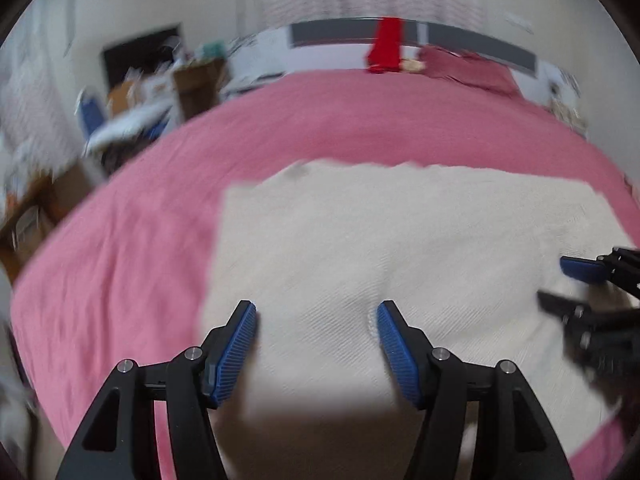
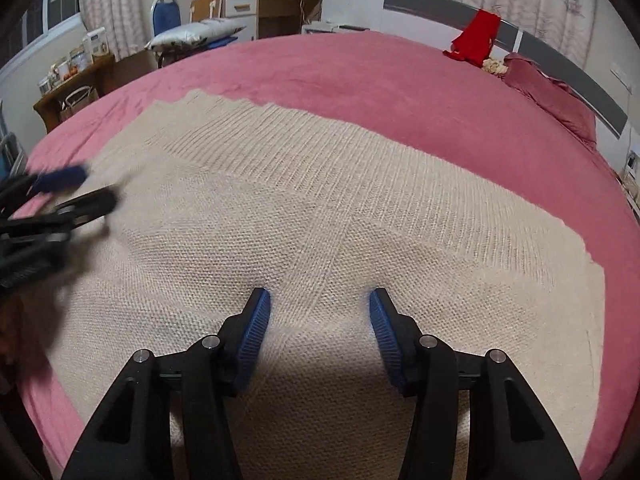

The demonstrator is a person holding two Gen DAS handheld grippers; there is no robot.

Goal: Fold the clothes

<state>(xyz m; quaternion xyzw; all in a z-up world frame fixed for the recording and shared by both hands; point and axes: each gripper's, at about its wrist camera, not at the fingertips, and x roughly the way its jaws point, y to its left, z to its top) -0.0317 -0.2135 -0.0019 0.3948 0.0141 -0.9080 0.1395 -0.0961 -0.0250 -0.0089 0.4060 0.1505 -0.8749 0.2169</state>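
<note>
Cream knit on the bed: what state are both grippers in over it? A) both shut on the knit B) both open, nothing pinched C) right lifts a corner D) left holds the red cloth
B: the left gripper and right gripper both show jaws spread apart over the flat cream knit, no fabric pinched.

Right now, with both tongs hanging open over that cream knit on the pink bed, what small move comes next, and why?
Probably lower the left tongs to the cream knit near its left edge and pinch it. Both the left and right tongs are open and hold nothing, and the knit lies spread flat on the pink bed.
</note>
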